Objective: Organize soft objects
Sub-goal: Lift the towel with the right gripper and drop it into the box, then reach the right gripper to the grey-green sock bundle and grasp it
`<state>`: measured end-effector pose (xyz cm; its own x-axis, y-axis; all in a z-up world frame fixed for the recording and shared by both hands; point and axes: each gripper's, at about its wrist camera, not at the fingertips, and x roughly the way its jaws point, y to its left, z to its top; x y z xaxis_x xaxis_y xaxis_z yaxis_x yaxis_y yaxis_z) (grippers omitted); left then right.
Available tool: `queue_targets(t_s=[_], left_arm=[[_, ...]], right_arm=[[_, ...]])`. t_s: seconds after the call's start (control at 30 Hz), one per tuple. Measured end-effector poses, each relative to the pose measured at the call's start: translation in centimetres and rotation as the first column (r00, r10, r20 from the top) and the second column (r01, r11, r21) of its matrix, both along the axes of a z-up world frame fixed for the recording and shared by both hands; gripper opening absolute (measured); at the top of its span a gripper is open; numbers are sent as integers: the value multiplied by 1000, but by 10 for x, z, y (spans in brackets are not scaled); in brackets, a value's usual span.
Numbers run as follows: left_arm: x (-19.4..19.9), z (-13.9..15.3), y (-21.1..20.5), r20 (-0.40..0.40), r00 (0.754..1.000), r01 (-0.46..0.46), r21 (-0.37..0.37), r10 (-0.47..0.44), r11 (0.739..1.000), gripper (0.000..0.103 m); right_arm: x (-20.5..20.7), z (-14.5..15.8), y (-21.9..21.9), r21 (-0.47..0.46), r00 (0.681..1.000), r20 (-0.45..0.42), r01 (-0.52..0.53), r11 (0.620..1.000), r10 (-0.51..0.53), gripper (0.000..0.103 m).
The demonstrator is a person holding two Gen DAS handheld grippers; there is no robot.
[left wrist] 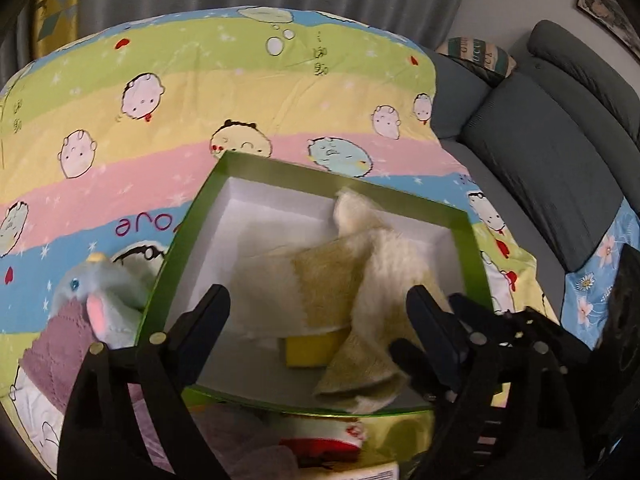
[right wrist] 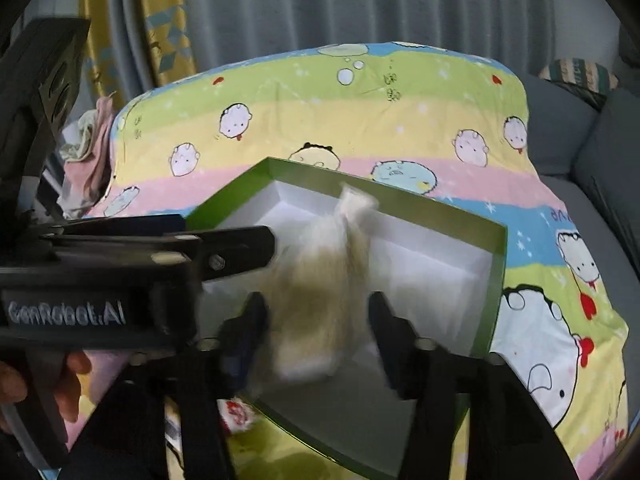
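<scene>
Left wrist view: your left gripper [left wrist: 316, 320] stands wide open and empty over the near half of the green box [left wrist: 474, 248]. The cream fluffy towel [left wrist: 340, 280] lies crumpled inside the box, directly ahead between the fingers, long axis running from the box's far right corner to its near edge, where one end drapes over the rim. A yellow sponge [left wrist: 308, 350] sits under it on the box floor. Left of the box, outside it: a blue plush toy [left wrist: 102, 292] and a mauve knitted cloth [left wrist: 56, 356], both on the cartoon-print quilt [left wrist: 240, 92]. Your right gripper [left wrist: 480, 344] crowds in at the box's near right corner. Right wrist view: the right gripper [right wrist: 318, 336] is open, the blurred towel [right wrist: 316, 304] between its fingers; whether they touch it cannot be told. The left gripper [right wrist: 224, 252] reaches in from the box's [right wrist: 494, 292] left. Judgement: the right is nearer the towel.
</scene>
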<state>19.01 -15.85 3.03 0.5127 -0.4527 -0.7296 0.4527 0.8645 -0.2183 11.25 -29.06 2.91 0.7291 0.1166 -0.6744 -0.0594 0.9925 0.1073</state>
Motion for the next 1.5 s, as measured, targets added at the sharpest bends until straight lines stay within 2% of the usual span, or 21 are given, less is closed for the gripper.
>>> queue_targets(t_s=[0.13, 0.2, 0.23, 0.37, 0.53, 0.67, 0.97, 1.03, 1.1, 1.13, 1.23, 1.37, 1.47, 1.5], left_arm=[[-10, -2, 9, 20, 1000, -21, 48, 21, 999, 91], [-18, -1, 16, 45, 999, -32, 65, 29, 997, 101], [-23, 0, 20, 58, 998, -40, 73, 35, 997, 102], [-50, 2, 35, 110, 992, -64, 83, 55, 994, 102], [-73, 3, 41, 120, 991, -76, 105, 64, 992, 102], [-94, 6, 45, 133, 989, -82, 91, 69, 992, 102], [-124, -4, 49, 46, 993, -114, 71, 111, 991, 102], [-124, -12, 48, -27, 992, -120, 93, 123, 988, 102], [-128, -23, 49, -107, 990, -83, 76, 91, 994, 102], [-129, -26, 50, -118, 989, -82, 68, 89, 994, 102], [-140, -33, 52, -99, 993, -54, 47, 58, 997, 102], [-148, -42, 49, -89, 995, -28, 71, 34, 997, 102], [-150, -50, 49, -120, 993, 12, 10, -11, 1000, 102], [-148, -53, 47, -133, 991, 18, 18, -15, 1000, 102]], right_arm=[[-18, 7, -8, 18, 999, 32, 26, 1000, -26, 64], [-32, 11, -9, 35, 998, 53, 25, 999, -27, 68], [-38, 12, -9, 40, 998, 61, 23, 999, -26, 69], [-66, 19, -3, 37, 996, 90, 4, 999, -7, 75], [-98, 22, 4, 33, 995, 99, -19, 999, 15, 76], [-117, 23, 7, 21, 995, 101, -18, 1000, 15, 76], [-146, 15, 1, 37, 997, 73, -2, 999, -1, 77], [-150, 11, -1, 40, 998, 62, 0, 999, -3, 77], [-153, 7, -3, 41, 999, 50, 1, 999, -4, 77], [-154, 4, -5, 41, 999, 38, 1, 999, -2, 77], [-156, -5, -9, 41, 1000, 14, -8, 999, 8, 77], [-156, -20, -10, 32, 999, -24, -29, 999, 30, 77], [-155, -32, -10, 39, 997, -49, -49, 998, 51, 77], [-154, -35, -10, 43, 997, -55, -54, 998, 56, 77]])
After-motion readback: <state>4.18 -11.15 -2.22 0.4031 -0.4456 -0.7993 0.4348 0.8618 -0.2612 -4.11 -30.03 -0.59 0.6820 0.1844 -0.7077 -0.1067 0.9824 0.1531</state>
